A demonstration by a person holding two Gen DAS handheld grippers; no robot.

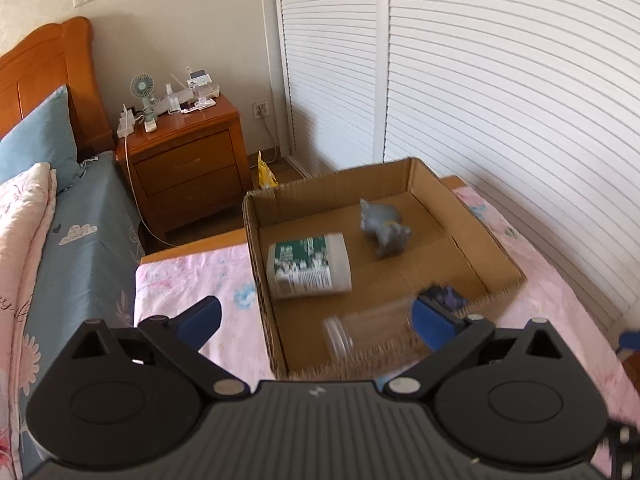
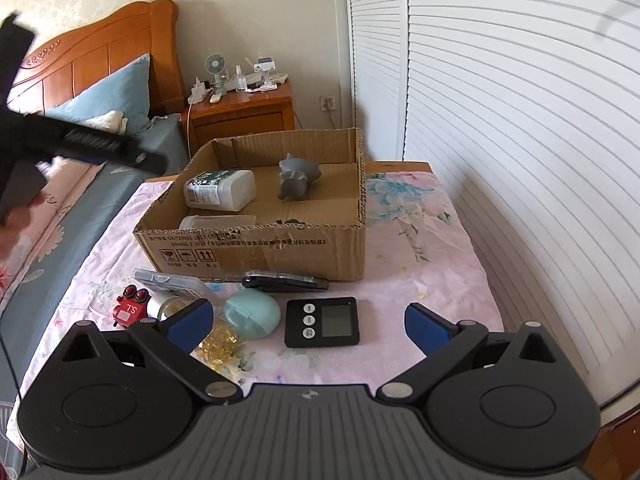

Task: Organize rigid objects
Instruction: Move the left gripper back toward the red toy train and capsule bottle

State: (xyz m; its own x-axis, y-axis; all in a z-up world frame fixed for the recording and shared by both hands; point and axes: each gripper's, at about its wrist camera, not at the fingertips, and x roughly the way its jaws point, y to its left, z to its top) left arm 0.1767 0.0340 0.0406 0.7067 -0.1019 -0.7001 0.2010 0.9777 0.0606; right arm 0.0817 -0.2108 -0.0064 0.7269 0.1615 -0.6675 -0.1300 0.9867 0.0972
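A cardboard box on the pink cloth holds a white bottle with a green label, a grey toy animal and a clear jar on its side. My left gripper is open and empty, above the box's near left corner. My right gripper is open and empty over loose objects in front of the box: a black timer, a teal case, a black remote-like item, a red toy, a clear case, yellow beads.
A bed with blue pillow lies to the left. A wooden nightstand with a small fan stands behind. White louvred doors run along the right. The left gripper's body shows at the left of the right wrist view.
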